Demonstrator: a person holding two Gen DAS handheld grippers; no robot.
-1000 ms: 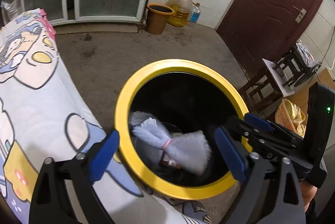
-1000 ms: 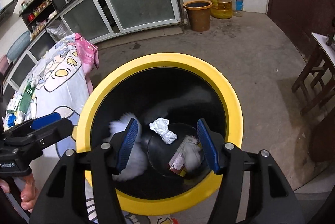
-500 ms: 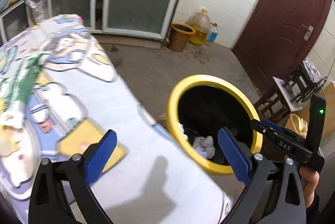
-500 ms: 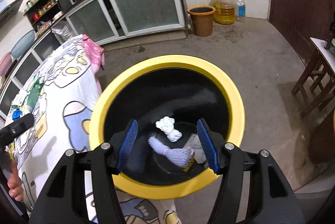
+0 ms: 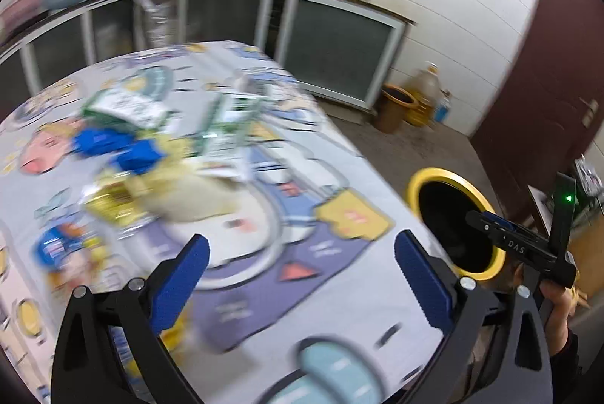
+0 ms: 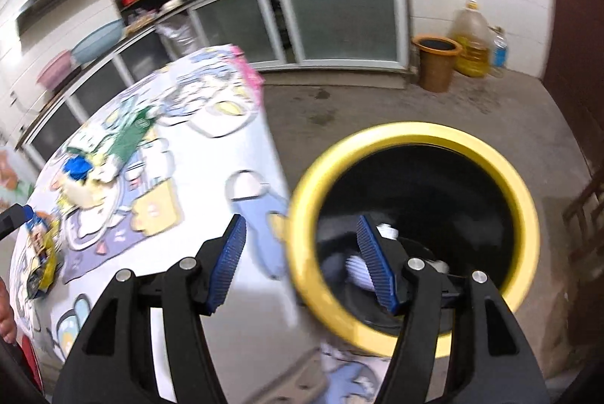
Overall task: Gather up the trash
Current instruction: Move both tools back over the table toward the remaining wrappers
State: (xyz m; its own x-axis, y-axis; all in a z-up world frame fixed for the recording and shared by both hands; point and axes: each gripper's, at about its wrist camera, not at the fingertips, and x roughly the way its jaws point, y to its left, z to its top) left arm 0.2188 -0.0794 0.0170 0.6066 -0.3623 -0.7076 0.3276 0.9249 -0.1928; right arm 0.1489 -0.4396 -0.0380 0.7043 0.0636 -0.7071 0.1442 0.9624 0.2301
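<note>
We hold the left gripper [image 5: 302, 275] over the desk [image 5: 339, 313], its fingers [image 5: 181, 279] spread wide with nothing between them. The trash [image 5: 158, 170] lies in a blurred heap on the cartoon cloth ahead of those fingers and to their left, well apart from them: green cartons [image 5: 124, 109], blue wrappers [image 5: 113, 147], a pale bag [image 5: 188, 196] and a yellow packet [image 5: 109, 204]. The bin [image 5: 415, 181], black with a yellow rim, stands on the floor just beside the desk's right edge. Our right gripper [image 6: 302, 264] straddles the near left part of that rim [image 6: 298, 215], one finger over the cloth, the other [image 6: 373, 272] over the bin's mouth; its jaws are opening and hold nothing. Inside the bin, white crumpled trash [image 6: 358, 272] lies at the bottom, partly hidden behind that finger. In the right view the heap [image 6: 87, 177] sits far left on the desk.
</note>
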